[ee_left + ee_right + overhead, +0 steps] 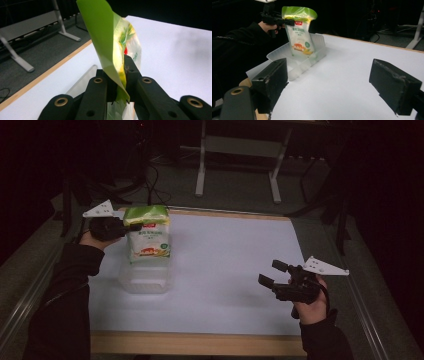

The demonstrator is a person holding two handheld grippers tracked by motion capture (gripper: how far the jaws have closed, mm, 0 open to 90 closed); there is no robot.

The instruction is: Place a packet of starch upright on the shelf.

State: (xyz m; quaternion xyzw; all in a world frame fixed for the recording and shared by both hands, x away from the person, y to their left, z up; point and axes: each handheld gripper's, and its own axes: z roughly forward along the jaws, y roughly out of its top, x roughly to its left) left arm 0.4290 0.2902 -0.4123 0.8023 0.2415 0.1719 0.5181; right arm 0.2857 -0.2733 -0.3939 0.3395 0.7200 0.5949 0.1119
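Observation:
A white food pouch with a green top (147, 234) hangs upright over a clear plastic tub (145, 279) at the table's left. My left gripper (131, 226) is shut on the pouch's green upper edge (117, 75). In the right gripper view the pouch (300, 32) has its lower end inside the tub (298, 60), with the left gripper (287, 22) clamped at its top. My right gripper (270, 274) stands open above the table's right side, jaws wide apart with nothing between them (328, 82).
A white mat (225, 270) covers the table, with a wooden strip (195, 343) along the near edge. A grey metal stand (240, 150) and cables lie on the dark floor beyond the far edge.

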